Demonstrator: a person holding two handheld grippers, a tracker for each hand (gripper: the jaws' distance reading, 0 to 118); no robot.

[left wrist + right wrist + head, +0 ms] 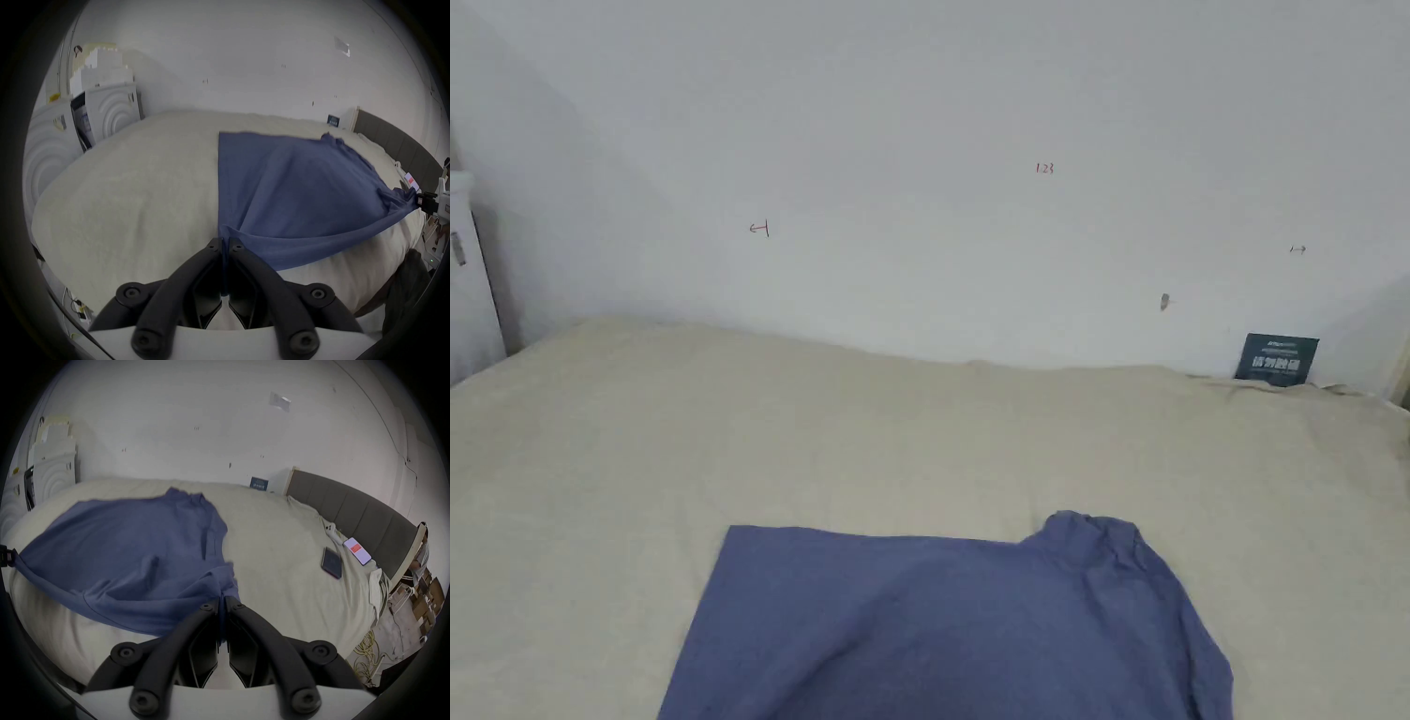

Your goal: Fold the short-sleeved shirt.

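Your work surface is a bed (919, 441) under a cream sheet, pushed against a white wall. A blue shirt (937, 628) lies spread across its near half, its near edge lifted off the sheet. Two phones (331, 562) rest near the grey headboard (353, 516), and a small dark card (1276, 360) stands at the wall.

Left hand-held gripper (225, 246) and right hand-held gripper (221, 603) apparently clamped closed.

A: From where is the bed (919, 441) viewed?
B: From above by the head view, facing the wall (975, 141).
A: And the gripper views?
B: Low at the near edge, both sharing the shirt (304, 185).
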